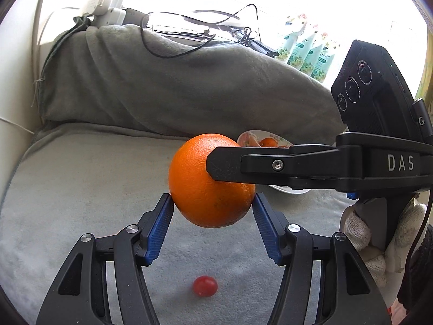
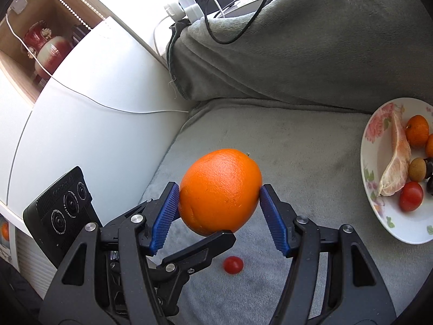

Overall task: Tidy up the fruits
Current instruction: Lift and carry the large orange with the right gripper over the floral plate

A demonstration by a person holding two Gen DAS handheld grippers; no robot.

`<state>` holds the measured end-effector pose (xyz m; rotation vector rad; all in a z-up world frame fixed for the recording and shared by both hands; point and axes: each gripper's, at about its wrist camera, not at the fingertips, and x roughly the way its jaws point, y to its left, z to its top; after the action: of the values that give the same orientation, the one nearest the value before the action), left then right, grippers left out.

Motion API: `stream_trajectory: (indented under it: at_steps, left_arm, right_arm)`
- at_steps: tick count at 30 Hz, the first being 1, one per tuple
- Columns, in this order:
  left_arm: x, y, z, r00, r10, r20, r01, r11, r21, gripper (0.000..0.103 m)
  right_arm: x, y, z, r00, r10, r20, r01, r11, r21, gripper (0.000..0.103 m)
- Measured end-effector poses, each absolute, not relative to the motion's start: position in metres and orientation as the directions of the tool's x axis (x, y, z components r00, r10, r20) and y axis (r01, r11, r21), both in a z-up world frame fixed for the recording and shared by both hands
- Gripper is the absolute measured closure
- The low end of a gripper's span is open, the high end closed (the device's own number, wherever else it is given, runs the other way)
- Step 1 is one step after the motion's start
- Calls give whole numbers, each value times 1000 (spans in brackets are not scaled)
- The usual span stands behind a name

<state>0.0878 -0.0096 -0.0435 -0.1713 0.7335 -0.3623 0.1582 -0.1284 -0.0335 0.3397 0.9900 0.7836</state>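
Above a grey fleece-covered cushion (image 2: 311,146): one large round orange (image 2: 220,191) with pebbled peel, held clear of the fabric and gripped by both tools at once. Left gripper (image 1: 212,207), black frame with ribbed blue pads (image 1: 159,226): jaws part-way spread and pinching the orange on its two flanks, pads pressed to the peel. Right gripper (image 2: 219,207), same make: jaws likewise part-spread and clamped on the same orange from a crossing direction; in the left wrist view one of its black fingers (image 1: 224,166) lies across the front of the fruit. A white knit-gloved hand (image 1: 360,233) holds the right tool's handle at the right edge of the left wrist view. Below the orange, on the fleece: one small red cherry tomato (image 2: 233,265), lying alone, apart from everything else. Right of the orange, resting on the cushion: a white floral-patterned plate (image 2: 374,135), carrying a peeled pale pink citrus segment (image 2: 397,159), two small orange mandarins (image 2: 416,131), a brown round fruit (image 2: 416,169), a dark fruit at the frame edge, and a second red tomato (image 2: 410,196). Behind: a bundled grey blanket (image 2: 311,43) with black cables (image 2: 238,21) draped over it and white plugs (image 2: 186,8) at its top. Left: a white cabinet (image 2: 89,103) and a wooden shelf with red-and-white jars (image 2: 46,48).
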Motion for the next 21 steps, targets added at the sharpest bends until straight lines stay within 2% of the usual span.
stream_trajectory:
  at_steps: [21]
  left_arm:
    - [115, -118, -36, 602, -488, -632, 439, 863, -249, 43]
  right_arm:
    - [149, -256, -33, 455, 662, -595, -286, 742, 606, 38]
